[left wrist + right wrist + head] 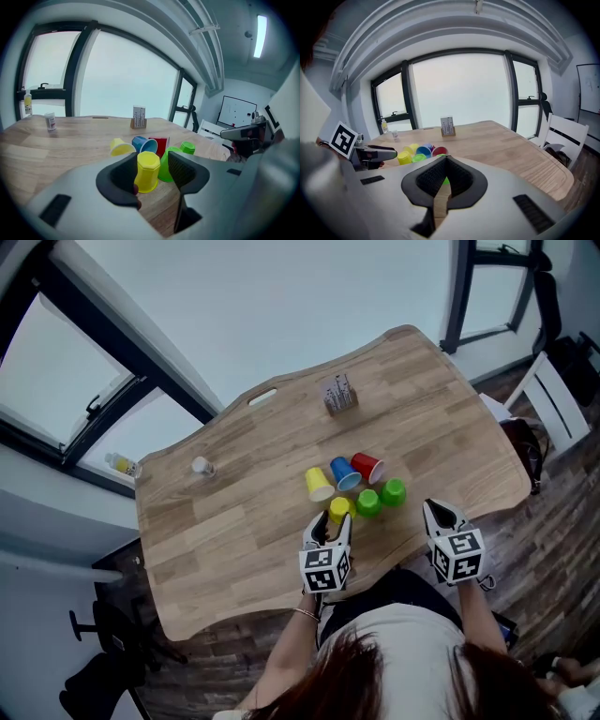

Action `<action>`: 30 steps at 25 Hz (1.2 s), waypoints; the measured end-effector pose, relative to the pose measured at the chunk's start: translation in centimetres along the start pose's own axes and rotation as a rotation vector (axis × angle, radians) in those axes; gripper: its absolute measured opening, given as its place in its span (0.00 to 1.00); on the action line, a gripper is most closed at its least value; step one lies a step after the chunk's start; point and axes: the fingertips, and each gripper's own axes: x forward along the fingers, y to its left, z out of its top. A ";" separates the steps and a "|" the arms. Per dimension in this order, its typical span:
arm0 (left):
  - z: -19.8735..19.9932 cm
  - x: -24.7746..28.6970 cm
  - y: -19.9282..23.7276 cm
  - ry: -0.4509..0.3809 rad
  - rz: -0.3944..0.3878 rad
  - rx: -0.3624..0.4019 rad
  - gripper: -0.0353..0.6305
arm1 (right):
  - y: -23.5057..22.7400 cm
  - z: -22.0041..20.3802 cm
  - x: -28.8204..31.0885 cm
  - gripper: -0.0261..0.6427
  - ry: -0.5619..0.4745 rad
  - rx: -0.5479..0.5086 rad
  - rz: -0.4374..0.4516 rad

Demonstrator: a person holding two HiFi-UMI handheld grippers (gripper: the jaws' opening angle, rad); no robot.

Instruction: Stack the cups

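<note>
Your left tool (153,164) is spread around the upturned yellow cup (148,172), which sits on the surface (70,140) between its jaws. The left pad looks almost on the cup wall, while the right pad stands apart from it. Centre the cup between both pads before you pinch, and squeeze gently, since thin plastic will likely buckle. A green cup (166,168) stands just beyond the right jaw, so keep that jaw off it. Your right tool (445,169) is pressed together, holding nothing.

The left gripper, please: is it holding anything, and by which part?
Nothing: the upturned yellow cup stands free between the open jaws of the left gripper.
</note>
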 end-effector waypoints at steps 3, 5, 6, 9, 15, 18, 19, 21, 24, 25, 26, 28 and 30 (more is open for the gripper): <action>0.1 -0.8 0.4 0.009 0.011 0.018 0.30 | 1.2 0.6 0.1 0.08 -0.018 -0.014 0.000; 0.1 -1.3 1.0 0.014 0.022 0.019 0.23 | 2.0 0.9 0.3 0.08 -0.026 -0.023 -0.001; 0.2 -1.5 1.2 0.014 0.025 0.015 0.21 | 2.3 1.0 0.3 0.08 -0.029 -0.028 -0.002; 0.5 -2.1 1.9 0.005 0.025 -0.002 0.17 | 3.3 1.4 0.6 0.08 -0.034 -0.037 -0.004; 0.7 -3.2 2.9 0.019 0.068 -0.024 0.08 | 5.2 1.9 1.1 0.08 -0.019 -0.057 0.032; 1.0 -3.5 2.8 0.016 0.067 -0.059 0.08 | 5.6 2.8 1.8 0.08 -0.029 -0.069 0.055; 1.1 -3.5 2.8 0.014 0.065 -0.073 0.08 | 5.7 3.2 2.1 0.08 -0.038 -0.069 0.065; 1.4 -3.4 2.9 0.013 0.070 -0.082 0.08 | 5.9 3.9 2.8 0.08 -0.051 -0.075 0.090; 1.8 -3.3 2.9 0.017 0.084 -0.077 0.08 | 6.0 4.8 3.8 0.08 -0.057 -0.126 0.121; 2.0 -3.2 3.0 0.016 0.091 -0.085 0.08 | 5.9 5.1 4.1 0.08 -0.056 -0.150 0.126; 2.2 -3.2 3.0 0.015 0.100 -0.100 0.08 | 5.7 5.4 4.5 0.08 -0.051 -0.173 0.129; 2.6 -3.2 3.2 0.008 0.127 -0.135 0.08 | 5.2 5.9 5.2 0.08 -0.036 -0.207 0.137; 3.0 -3.2 3.2 0.004 0.150 -0.156 0.08 | 4.9 6.4 5.8 0.08 -0.025 -0.234 0.151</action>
